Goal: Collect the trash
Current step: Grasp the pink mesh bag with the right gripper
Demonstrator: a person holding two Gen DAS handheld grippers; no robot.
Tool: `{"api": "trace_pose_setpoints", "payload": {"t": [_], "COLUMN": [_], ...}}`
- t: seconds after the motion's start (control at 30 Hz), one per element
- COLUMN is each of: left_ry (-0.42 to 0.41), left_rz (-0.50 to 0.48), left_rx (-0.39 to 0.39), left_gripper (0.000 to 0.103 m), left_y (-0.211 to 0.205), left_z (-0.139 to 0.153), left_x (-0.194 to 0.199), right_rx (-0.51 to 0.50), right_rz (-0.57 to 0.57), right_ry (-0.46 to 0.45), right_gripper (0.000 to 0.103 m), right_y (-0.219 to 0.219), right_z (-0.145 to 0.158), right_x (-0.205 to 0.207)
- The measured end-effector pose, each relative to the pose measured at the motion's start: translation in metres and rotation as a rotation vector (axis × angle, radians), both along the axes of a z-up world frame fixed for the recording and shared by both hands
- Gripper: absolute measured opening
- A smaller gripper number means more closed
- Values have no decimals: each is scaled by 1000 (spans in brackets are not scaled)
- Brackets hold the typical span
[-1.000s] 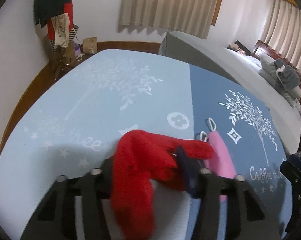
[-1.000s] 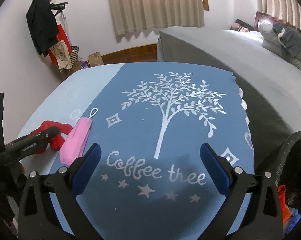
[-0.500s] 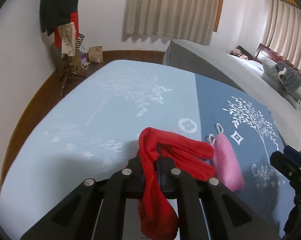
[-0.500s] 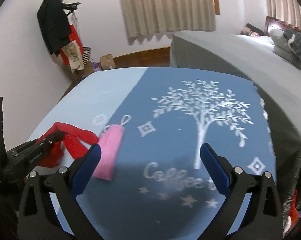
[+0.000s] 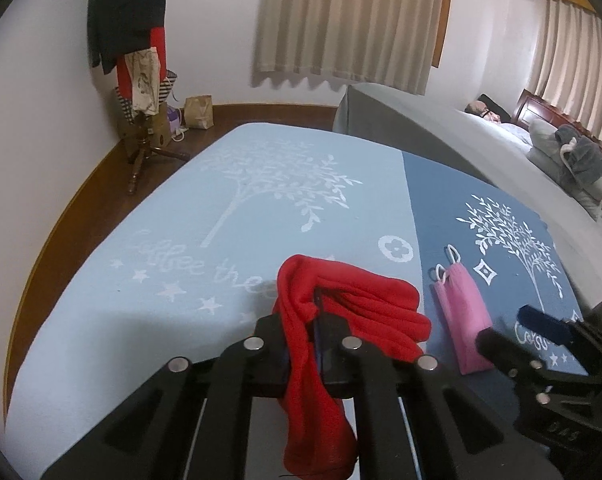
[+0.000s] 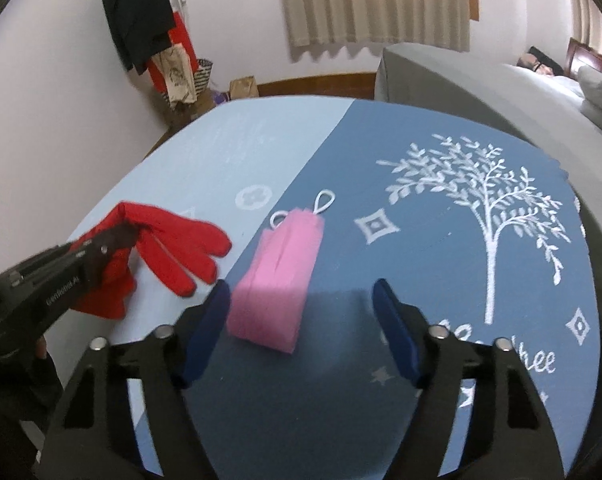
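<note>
Meanwhile, the red glove [image 5: 321, 344] is clamped by the left gripper [image 5: 317, 344] for removal; the right gripper [image 6: 301, 332] is spread wide, empty, just short of the pink mask [image 6: 277, 280].

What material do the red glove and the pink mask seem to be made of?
Red glove: soft matte knit or fleece, probably; it folds limply in the left gripper. Pink mask: likely thin nonwoven fabric, pleated, matte, with white elastic loops.

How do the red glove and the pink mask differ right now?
The red glove is pinched in the shut left gripper; the pink mask lies free, just ahead of the open right gripper. The glove hangs crumpled; the mask lies flat and folded. Glove is over the light-blue cloth, mask on the dark-blue.
</note>
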State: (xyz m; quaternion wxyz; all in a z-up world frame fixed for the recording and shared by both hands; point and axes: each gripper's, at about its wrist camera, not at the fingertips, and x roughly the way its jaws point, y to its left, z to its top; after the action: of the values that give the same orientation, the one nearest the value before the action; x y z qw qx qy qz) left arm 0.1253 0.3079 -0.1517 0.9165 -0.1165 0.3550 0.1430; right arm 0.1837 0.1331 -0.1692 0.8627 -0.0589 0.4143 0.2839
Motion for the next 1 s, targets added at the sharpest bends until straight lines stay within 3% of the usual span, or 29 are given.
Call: {"api": "trace_pose_setpoints", "payload": {"t": [0.13, 0.2, 0.4, 1.0], "left_ry": [-1, -1, -2, -72], "left_rz": [1, 1, -4, -78], "left_rx": [-4, -4, -2, 13], "left_gripper": [8, 8, 8, 8], "left_y": [0, 0, -2, -36], "left_z": [0, 0, 1, 37], "left_x": [-1, -1, -3, -4], "right_rx": [-5, -1, 28, 91], "right_rz": [24, 44, 66, -2], "right_ry": [30, 36, 48, -39], "right_gripper": [47, 31, 15, 13], "right_y": [3, 6, 6, -49], "right_z": [-6, -6, -3, 51], "right_x": [-1, -3, -8, -16]}}
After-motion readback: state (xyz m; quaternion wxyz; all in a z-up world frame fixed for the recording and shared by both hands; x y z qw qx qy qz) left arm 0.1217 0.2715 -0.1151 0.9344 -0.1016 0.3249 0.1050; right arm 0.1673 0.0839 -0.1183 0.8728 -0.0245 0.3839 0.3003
